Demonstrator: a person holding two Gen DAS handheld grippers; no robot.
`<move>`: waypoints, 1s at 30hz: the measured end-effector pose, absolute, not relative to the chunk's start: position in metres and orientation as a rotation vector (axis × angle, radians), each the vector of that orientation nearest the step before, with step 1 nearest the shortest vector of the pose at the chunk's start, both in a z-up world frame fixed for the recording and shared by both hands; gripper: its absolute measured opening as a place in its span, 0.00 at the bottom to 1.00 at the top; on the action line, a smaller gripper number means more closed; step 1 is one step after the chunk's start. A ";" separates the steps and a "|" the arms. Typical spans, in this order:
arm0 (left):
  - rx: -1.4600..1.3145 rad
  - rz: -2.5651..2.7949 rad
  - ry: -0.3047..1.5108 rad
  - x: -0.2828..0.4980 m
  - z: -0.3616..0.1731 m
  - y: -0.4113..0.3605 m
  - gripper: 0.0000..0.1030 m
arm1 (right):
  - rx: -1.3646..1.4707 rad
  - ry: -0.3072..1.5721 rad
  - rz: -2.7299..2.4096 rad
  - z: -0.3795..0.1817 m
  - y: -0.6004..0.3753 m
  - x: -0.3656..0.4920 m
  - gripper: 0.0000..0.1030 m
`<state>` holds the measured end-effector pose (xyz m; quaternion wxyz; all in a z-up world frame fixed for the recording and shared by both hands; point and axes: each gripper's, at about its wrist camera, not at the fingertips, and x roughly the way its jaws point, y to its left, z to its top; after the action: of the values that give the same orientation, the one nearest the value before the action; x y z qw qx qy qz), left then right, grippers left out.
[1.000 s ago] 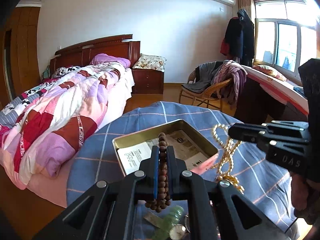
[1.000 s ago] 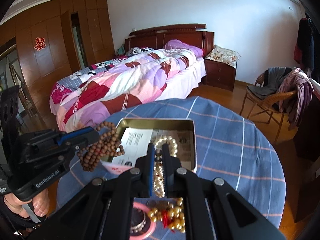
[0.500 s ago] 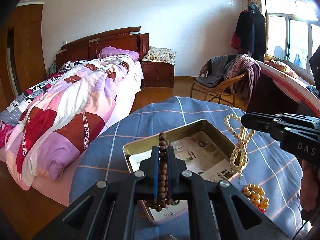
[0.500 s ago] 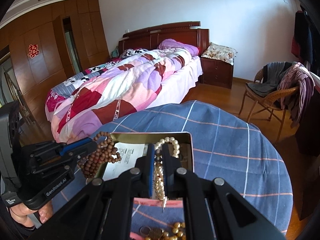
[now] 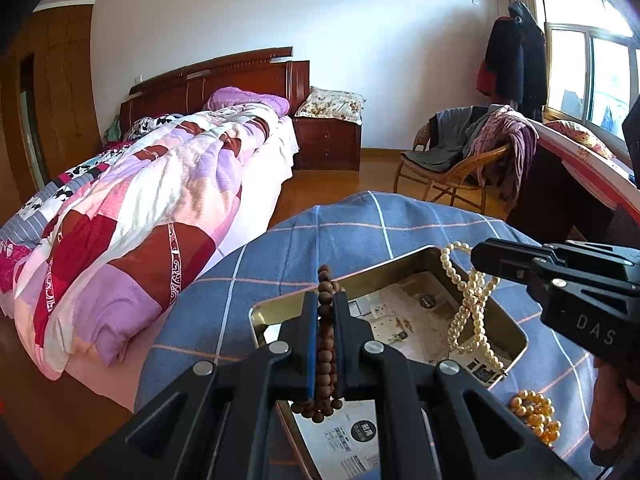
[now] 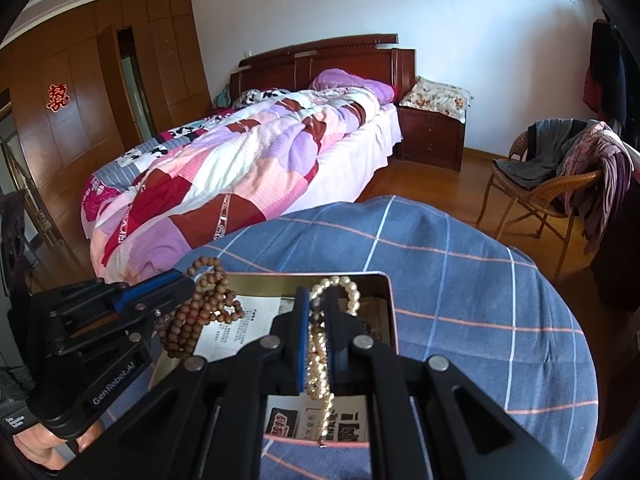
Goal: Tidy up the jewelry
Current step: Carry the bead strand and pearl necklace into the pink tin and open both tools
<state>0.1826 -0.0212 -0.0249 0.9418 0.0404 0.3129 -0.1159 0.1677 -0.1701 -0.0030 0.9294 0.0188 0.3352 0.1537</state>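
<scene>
Your brown bead string (image 5: 325,356) is pinched tight in your left claw (image 5: 325,308), and it hangs in loops over the open tin box (image 5: 516,334). Your pearl necklace (image 5: 472,300) is squeezed tight in your right claw (image 6: 316,312). It dangles down into the same box, and its low end lies on the printed paper (image 5: 412,316) inside (the paper covers the bottom of the box). From your right side you can see the brown beads bunched up at the left edge of the box. A little pile of gold beads (image 5: 534,420) sits on the cloth just beside the box, not in it. The box rests on a round table with a blue checked cloth (image 6: 460,280). Behind the table are a bed (image 6: 248,168) with a pink and purple quilt and a wicker chair (image 6: 536,192) piled with clothes.
</scene>
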 end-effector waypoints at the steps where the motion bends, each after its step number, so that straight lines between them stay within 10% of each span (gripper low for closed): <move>1: 0.084 -0.231 0.640 0.185 -0.026 -0.022 0.06 | 0.036 0.690 0.312 -0.005 -0.170 0.169 0.09; 20: 0.094 -0.164 0.770 0.212 -0.069 -0.024 0.10 | -0.054 0.860 0.286 -0.060 -0.162 0.189 0.14; 30: 0.094 -0.174 0.779 0.209 -0.080 -0.029 0.38 | -0.088 0.911 0.193 -0.068 -0.172 0.185 0.08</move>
<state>0.2092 -0.0286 -0.0803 0.9203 0.0459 0.3792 -0.0845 0.1854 -0.1716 -0.0679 0.8927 -0.0422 0.4389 0.0932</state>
